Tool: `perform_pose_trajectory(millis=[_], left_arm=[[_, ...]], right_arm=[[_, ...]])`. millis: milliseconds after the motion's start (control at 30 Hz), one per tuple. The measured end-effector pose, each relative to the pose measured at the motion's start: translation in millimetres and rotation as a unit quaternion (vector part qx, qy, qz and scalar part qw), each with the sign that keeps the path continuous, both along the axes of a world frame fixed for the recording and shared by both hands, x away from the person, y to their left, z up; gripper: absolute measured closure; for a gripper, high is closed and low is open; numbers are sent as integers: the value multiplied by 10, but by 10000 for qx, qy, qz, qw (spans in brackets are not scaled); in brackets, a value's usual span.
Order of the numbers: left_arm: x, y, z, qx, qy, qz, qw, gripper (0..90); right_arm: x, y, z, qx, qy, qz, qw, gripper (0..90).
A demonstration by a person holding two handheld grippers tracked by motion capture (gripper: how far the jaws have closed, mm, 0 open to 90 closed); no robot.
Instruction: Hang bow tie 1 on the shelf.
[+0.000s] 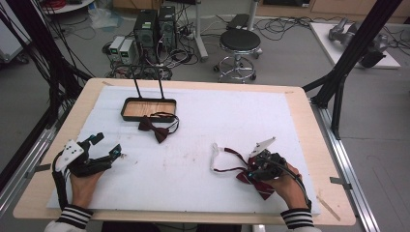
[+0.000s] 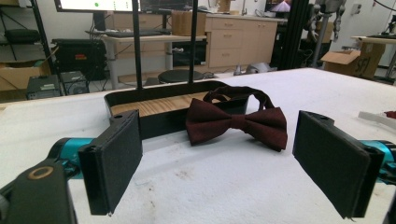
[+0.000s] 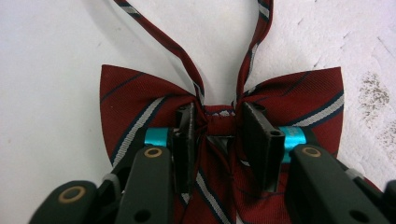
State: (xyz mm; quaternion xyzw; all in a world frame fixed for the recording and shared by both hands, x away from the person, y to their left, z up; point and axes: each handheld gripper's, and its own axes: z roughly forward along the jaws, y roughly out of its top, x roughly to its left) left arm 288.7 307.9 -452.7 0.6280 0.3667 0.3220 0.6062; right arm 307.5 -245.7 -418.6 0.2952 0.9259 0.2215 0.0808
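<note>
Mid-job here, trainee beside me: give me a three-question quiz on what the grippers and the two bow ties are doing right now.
1. True or false: the left gripper is open, holding nothing.
2. Where does the dark red bow tie lie? A) flat inside the tray B) on the white mat, strap over the tray rim C) in the left gripper
3. Fill in: the right gripper has its fingers either side of the striped bow tie at its centre ____.

Key: 1 true; 2 B; 3 knot.
</note>
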Motion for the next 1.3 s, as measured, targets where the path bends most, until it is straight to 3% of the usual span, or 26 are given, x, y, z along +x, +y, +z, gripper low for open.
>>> perform_pose_trajectory(millis=[567,833,967,1300], left_arm=[[0,-1,0,4,-4,2,10000,163],[-2,-4,0,18,1,-4,10000,163],[-2,-2,1,22,4,-5,10000,163],[-1,0,0,21,-5,-4,10000,163]], right_arm=[[-20,-6,6,84,-67,-146,9998,695],[-49,-6,66,261,-357,-149,9989,695],[-78,-8,127,651,-559,-210,9961,694],[-114,47,212,1079,-965,-247,9892,694]])
